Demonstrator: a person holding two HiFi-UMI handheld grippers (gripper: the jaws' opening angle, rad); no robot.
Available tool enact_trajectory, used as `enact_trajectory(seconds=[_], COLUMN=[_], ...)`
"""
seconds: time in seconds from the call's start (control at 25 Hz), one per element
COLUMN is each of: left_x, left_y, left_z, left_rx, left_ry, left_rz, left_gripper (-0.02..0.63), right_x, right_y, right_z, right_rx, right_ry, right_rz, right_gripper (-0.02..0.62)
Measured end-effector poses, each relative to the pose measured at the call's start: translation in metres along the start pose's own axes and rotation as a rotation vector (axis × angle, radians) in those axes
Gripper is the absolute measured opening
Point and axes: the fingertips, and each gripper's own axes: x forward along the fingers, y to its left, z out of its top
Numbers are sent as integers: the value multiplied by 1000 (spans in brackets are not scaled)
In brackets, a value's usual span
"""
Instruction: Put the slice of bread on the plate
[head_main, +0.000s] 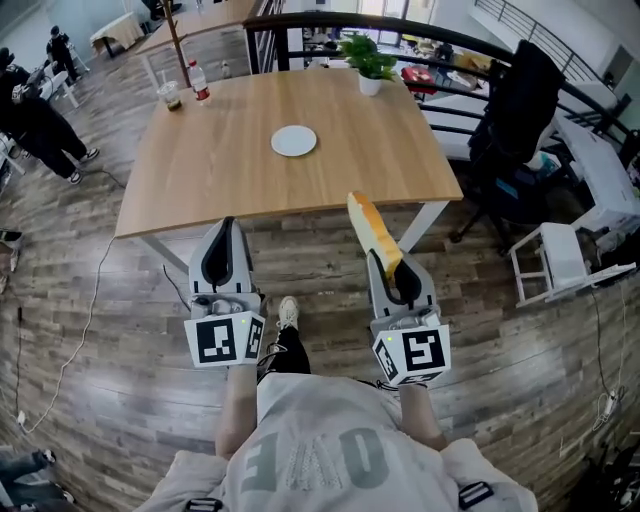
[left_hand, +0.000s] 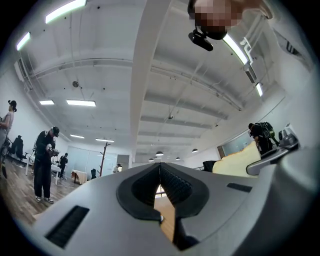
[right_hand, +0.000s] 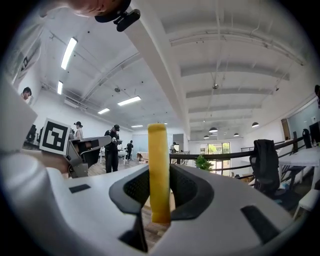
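A small white plate (head_main: 293, 141) lies near the middle of the wooden table (head_main: 200, 180). My right gripper (head_main: 388, 268) is shut on a slice of bread (head_main: 370, 228), which sticks out forward and up over the floor, short of the table's near edge. In the right gripper view the slice (right_hand: 158, 150) stands edge-on between the pads of that gripper (right_hand: 160, 192). My left gripper (head_main: 228, 224) is shut and empty, level with the right one. In the left gripper view its jaws (left_hand: 160, 166) meet at the tip, and the bread (left_hand: 237, 162) shows at the right.
On the table's far side stand a potted plant (head_main: 368, 62), a drink cup (head_main: 172, 96) and a bottle (head_main: 200, 82). A black chair (head_main: 515, 120) and a white stool (head_main: 555, 262) stand to the right. People stand at the far left (head_main: 35, 120). A cable (head_main: 85, 330) runs over the floor.
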Motion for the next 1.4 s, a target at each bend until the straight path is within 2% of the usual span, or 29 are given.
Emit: enact_trajectory(seconds=[0.12,0.24,0.64,0.8,1.04,1.16,1.4], left_x=[32,69,211,253,286,304,337], left_y=[10,29,121,145,135,130,121], left_z=[-4,-21,-56,-76,-120,-123,-116], left_rx=[0,-27,-32,-55,-104,-87,-39], left_ry=[-22,6,-10,2,90,97,78], left_rz=[-13,-28,-35,-29,-33,-21,6], left_gripper=[8,8,8,8,8,8,8], right_x=[34,75,243,292,333,352,382], right_y=[-13,-19,-33,-40,-59,-71,-94], right_z=[7,5,17,22,8,1,0], right_rx=[-11,4,-33,-50,-32,-27,-13], right_ry=[-13,4,-9,-2,53,73,33], right_rz=[-22,-34,-42,-62,-37,-1,77], right_gripper=[94,94,94,94,94,94,94])
